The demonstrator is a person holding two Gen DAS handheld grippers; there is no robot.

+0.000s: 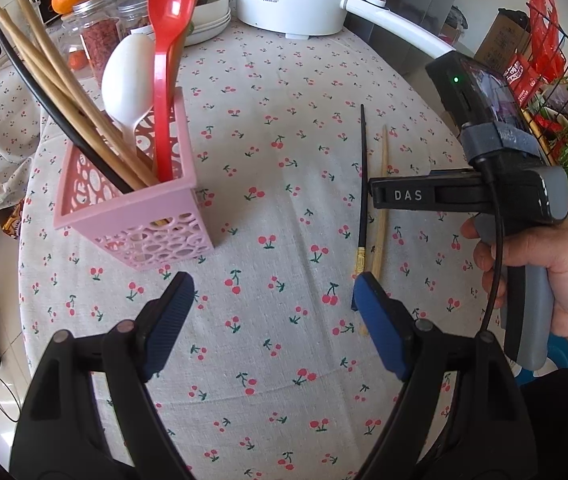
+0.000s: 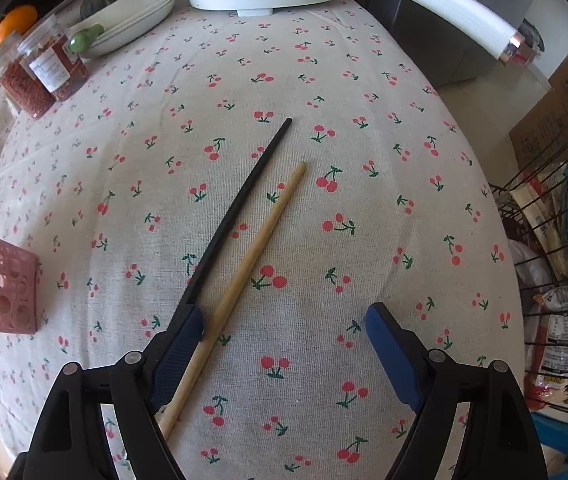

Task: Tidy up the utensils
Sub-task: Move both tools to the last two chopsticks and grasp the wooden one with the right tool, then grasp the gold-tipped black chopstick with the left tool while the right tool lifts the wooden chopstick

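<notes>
Left wrist: right gripper (image 1: 378, 196) level, seemingly spread.

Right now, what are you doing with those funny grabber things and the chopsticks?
A person is tidying utensils into the pink holder, which already has chopsticks, a red spoon and a white spoon standing in it. Two pieces lie on the cherry tablecloth: a black chopstick and a wooden chopstick. The right gripper is open just above them, grabbing nothing yet. The left gripper is open too and holds nothing.
</notes>
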